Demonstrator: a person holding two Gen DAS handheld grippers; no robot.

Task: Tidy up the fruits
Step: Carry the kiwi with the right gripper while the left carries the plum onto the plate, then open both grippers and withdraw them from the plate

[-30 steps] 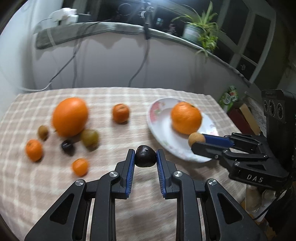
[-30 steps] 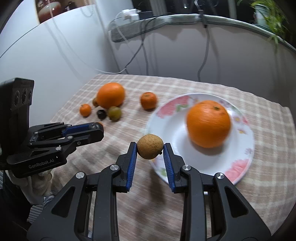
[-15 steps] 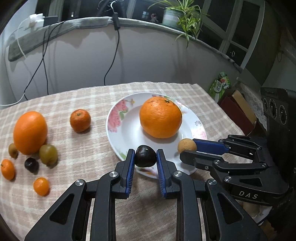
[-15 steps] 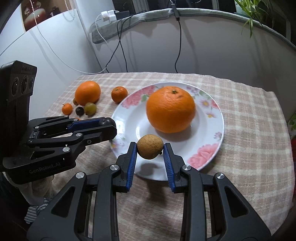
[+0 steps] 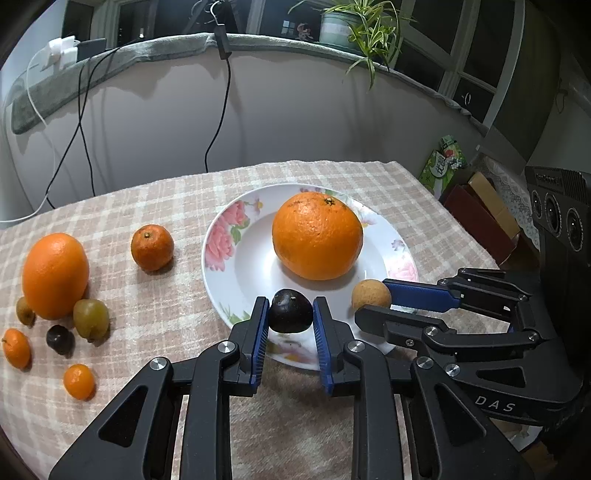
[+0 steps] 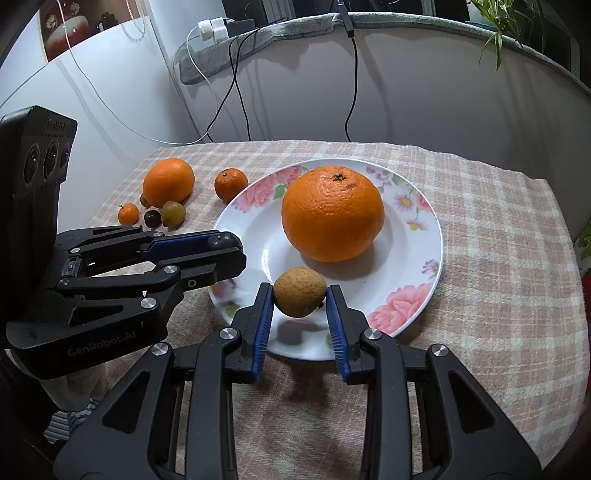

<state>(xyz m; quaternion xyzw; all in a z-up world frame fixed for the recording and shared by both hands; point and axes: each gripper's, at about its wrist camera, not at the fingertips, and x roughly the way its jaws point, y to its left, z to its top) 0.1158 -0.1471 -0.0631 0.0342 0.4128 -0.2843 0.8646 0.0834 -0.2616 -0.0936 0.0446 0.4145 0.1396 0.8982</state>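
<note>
Table w/ checked cloth [image 5: 155,369]. On it: flowered plate [image 5: 221,266] at center; to its left a mandarin [image 5: 152,247], big orange [image 5: 55,275], green fruit [image 5: 91,319], dark fruit [image 5: 59,339], two small oranges [image 5: 78,381].

Beyond the fingers, a checked cloth [image 5: 332,177] covers the bench; a pale wall [image 5: 295,122] carries a grey-padded sill [image 5: 155,44], dangling cables [image 5: 221,110], a spider plant [image 5: 354,26] and dark windows [image 5: 480,55].

A beige checked woven tablecloth [image 5: 177,206] covers the table. Behind it, a grey fabric-covered curved ledge [image 5: 155,46] carries a white plug adapter [image 5: 61,50] and a spiky green potted plant [image 5: 364,26]. Black cables [image 5: 221,110] hang down the pale wall. A green printed carton [image 5: 441,164], possibly a drink pack, stands beyond the table's edge.
</note>
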